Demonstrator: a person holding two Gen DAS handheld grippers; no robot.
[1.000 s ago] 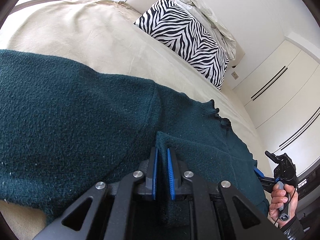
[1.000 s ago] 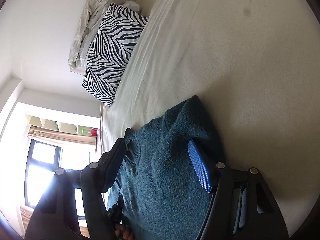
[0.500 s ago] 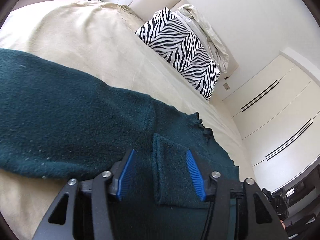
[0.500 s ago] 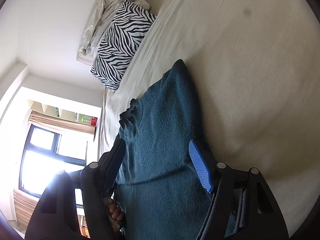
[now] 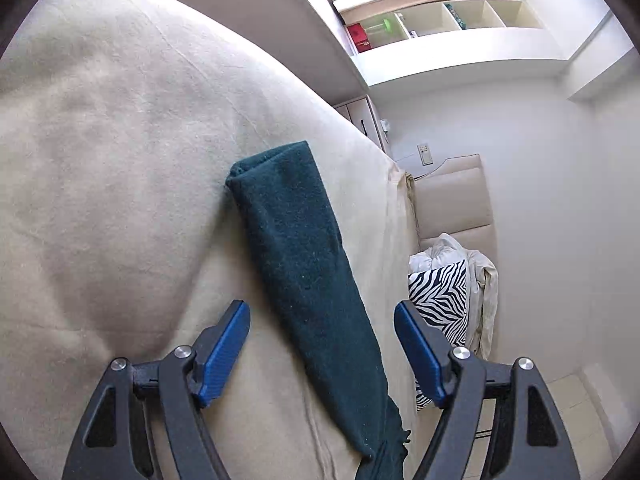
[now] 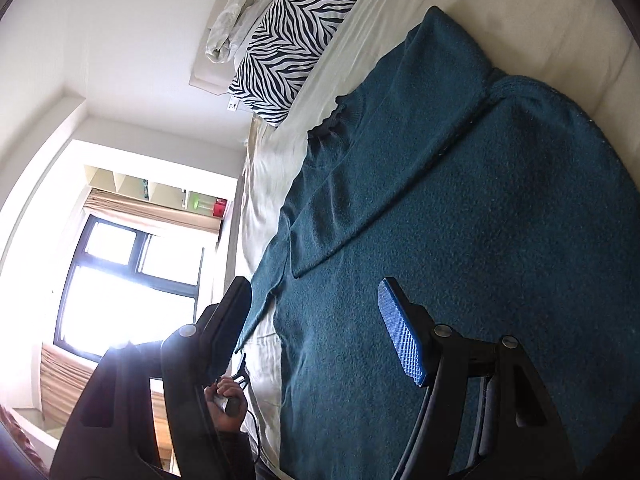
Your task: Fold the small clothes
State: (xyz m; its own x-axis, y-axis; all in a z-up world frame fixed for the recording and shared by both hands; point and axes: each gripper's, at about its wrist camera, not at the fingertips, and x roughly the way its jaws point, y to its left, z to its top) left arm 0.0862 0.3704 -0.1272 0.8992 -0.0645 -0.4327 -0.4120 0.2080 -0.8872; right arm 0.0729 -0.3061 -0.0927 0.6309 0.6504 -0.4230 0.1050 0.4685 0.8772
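Note:
A dark teal knit sweater (image 6: 460, 240) lies flat on the beige bed (image 6: 560, 8), its ruffled collar (image 6: 332, 120) toward the pillow and one sleeve folded in across the body. In the left wrist view one sleeve (image 5: 304, 272) stretches long and narrow over the bed (image 5: 100, 200). My left gripper (image 5: 322, 348) is open and empty, its blue pads either side of that sleeve, above it. My right gripper (image 6: 320, 332) is open and empty over the sweater's lower part.
A zebra-print pillow (image 6: 296, 40) and a crumpled white cloth (image 6: 240, 4) lie at the head of the bed. A bright window (image 6: 120, 284) and wall shelves (image 5: 440, 20) are beyond the bed's edge. The person's other hand (image 6: 226, 400) shows below the bed edge.
My left gripper opened, let go of the folded sleeve, then swung round to look along the other sleeve. My right gripper stayed open and drew back, showing more of the sweater.

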